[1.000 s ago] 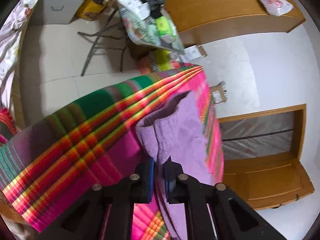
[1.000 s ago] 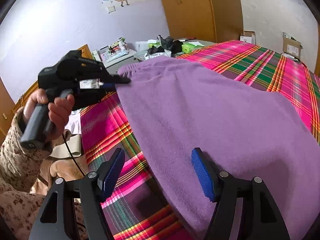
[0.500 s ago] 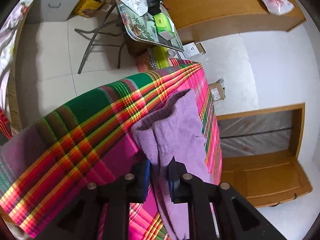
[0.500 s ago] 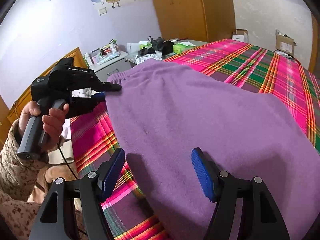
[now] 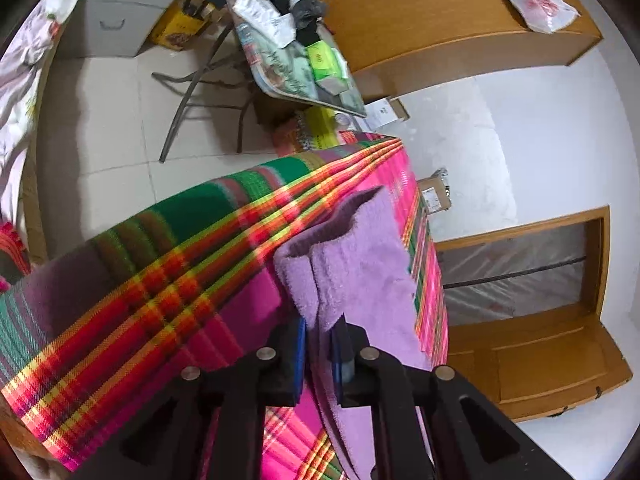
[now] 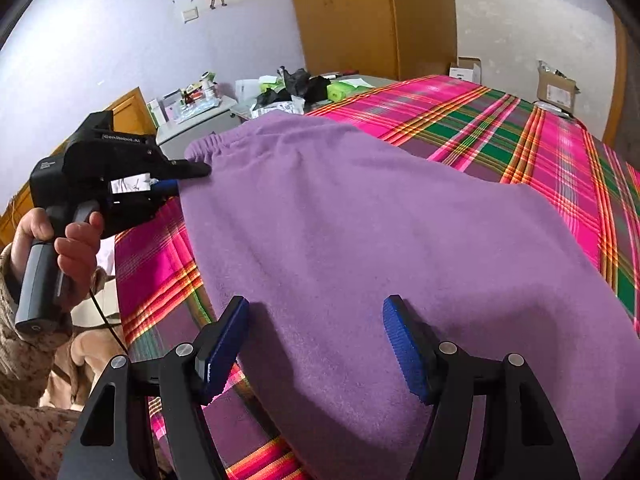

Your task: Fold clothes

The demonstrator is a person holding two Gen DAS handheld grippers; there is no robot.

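Left wrist view: the left gripper [image 5: 319, 354] has its 2 blue fingers [image 5: 298, 354] pinched nearly together on a bunched edge of the purple fleece garment [image 5: 360, 280], which runs toward 12 o'clock over the plaid bedspread [image 5: 140, 280]. The bedspread's edge drops to a tiled floor [image 5: 112, 132] at 11 o'clock. How the cloth lies below the fingers is hidden.

Right wrist view: the right gripper [image 6: 316, 344] hovers with its fingers [image 6: 224, 340] spread wide, holding nothing, over the near part of the garment, which lies spread across the bed. At 10 o'clock a hand [image 6: 60, 240] holds the left gripper at the elastic-looking hem. The fleece looks soft, light and limp, so it should sag and crease freely; corners and hems seem the best holds. Its near and right edges are cut off, so its type and any folds are unclear.
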